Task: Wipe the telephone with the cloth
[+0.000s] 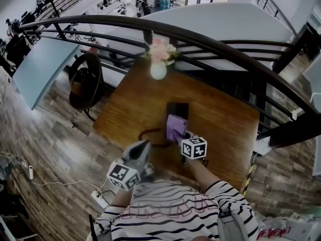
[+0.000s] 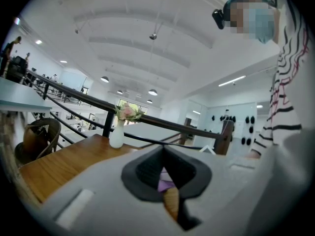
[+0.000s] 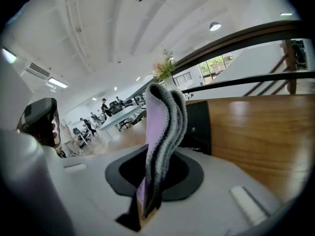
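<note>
The cloth (image 3: 162, 132) is looking soft and ribbed, a fuzzy knit. The wooden table (image 1: 130, 104) is showing smooth grain with a faint sheen; the telephone (image 1: 177, 108) is looking like matt black plastic.

Tabletop (image 1: 225, 129) lies open right of phone (image 1: 178, 108); cloth (image 1: 176, 127) covers its near end. Cord (image 1: 150, 130) loops just left. Vase (image 1: 158, 71) stands at far edge, rail (image 1: 210, 42) behind.

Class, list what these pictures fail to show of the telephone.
Telephone, near end: head view, covered by the cloth.
Its keys: head view, too small and dark.
One side: right gripper view, behind the cloth.
Whole telephone: left gripper view, behind the left gripper.
</note>
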The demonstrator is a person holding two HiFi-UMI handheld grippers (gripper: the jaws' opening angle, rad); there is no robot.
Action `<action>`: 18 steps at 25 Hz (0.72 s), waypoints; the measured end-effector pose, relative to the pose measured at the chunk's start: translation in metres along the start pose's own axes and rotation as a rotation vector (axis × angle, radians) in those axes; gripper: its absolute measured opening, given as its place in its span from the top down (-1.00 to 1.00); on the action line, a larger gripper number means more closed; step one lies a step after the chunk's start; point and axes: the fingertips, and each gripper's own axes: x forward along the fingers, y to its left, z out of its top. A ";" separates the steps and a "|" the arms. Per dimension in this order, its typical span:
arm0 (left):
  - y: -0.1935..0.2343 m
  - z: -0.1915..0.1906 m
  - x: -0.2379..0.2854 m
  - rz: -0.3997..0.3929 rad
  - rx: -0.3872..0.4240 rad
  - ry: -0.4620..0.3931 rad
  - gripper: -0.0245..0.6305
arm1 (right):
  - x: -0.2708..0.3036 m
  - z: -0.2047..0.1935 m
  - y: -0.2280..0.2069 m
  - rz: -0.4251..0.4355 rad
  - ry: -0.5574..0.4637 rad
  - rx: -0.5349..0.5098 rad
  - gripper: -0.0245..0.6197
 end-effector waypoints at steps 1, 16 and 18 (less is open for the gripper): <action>0.001 0.001 -0.002 0.006 0.001 -0.001 0.92 | 0.005 -0.002 0.007 0.016 0.008 -0.002 0.77; 0.005 0.000 -0.017 0.037 0.007 0.007 0.92 | 0.027 -0.033 0.003 -0.007 0.075 -0.024 0.76; 0.002 -0.001 -0.015 0.029 0.010 0.010 0.92 | 0.022 -0.036 -0.006 -0.029 0.077 -0.009 0.77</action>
